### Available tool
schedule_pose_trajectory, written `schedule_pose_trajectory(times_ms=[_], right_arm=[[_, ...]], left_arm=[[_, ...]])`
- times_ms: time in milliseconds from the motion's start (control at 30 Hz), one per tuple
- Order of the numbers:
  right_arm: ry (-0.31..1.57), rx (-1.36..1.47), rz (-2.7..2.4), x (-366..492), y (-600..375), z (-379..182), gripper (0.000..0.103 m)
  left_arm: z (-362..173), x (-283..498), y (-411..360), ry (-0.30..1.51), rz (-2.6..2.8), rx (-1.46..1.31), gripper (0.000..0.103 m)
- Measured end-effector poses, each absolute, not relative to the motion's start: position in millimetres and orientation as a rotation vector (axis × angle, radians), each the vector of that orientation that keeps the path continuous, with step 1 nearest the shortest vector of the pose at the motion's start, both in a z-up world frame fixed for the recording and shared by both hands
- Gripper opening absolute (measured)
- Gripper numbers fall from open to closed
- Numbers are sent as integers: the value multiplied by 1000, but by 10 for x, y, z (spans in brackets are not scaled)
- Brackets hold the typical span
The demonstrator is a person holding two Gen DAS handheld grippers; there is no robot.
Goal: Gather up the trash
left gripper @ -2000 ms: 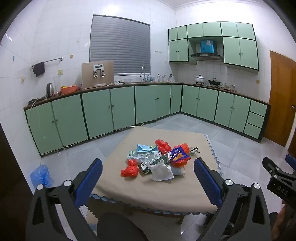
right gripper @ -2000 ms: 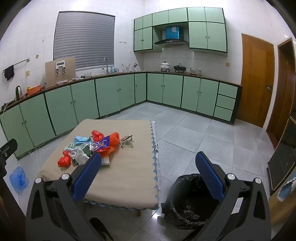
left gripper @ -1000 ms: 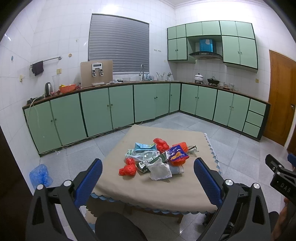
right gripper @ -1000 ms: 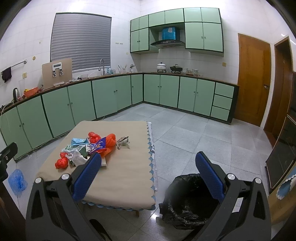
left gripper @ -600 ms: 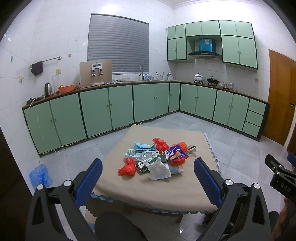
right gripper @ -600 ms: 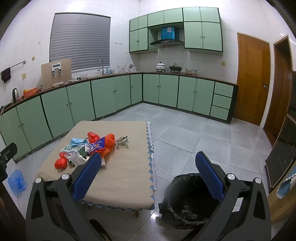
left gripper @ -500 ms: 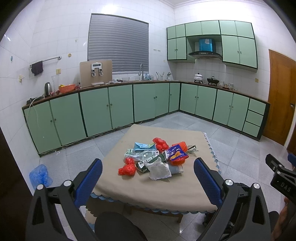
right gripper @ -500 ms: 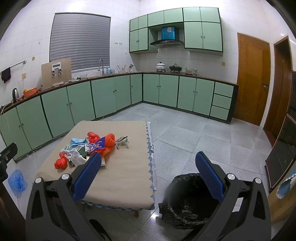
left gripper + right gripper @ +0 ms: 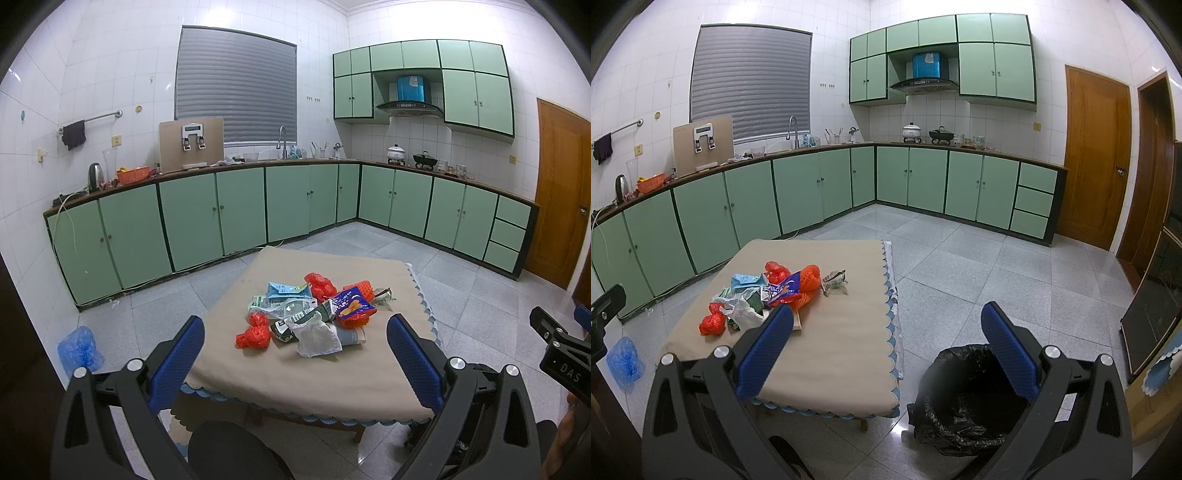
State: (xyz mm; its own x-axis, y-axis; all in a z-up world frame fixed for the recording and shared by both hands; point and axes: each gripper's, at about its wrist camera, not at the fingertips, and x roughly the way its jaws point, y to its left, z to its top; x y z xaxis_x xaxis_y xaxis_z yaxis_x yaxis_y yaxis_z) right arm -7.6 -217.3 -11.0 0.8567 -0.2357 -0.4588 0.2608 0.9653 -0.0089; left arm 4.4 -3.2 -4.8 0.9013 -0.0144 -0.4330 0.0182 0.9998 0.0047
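Both tools hover short of the bench (image 9: 295,373), fingers spread wide and holding nothing: the left tool (image 9: 295,328) faces the trash pile (image 9: 310,314) heaped mid-bench, while the right tool (image 9: 886,339) looks between the bench edge and the black bin bag (image 9: 960,406) on the floor beside it.

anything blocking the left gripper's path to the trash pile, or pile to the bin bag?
Nothing visible. The left gripper hangs open before the table with only bare cloth ahead of the trash pile. The black bin bag sits open on the floor off the table's right edge, with nothing between.
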Motion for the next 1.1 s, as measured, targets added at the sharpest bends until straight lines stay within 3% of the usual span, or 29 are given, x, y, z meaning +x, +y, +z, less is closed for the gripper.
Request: schedule_pose_trajectory(times_ms=[1100], right_arm=[[484, 51, -255, -40, -2186, -176, 98]], left_arm=[[-107, 70, -33, 454, -15, 12, 97]])
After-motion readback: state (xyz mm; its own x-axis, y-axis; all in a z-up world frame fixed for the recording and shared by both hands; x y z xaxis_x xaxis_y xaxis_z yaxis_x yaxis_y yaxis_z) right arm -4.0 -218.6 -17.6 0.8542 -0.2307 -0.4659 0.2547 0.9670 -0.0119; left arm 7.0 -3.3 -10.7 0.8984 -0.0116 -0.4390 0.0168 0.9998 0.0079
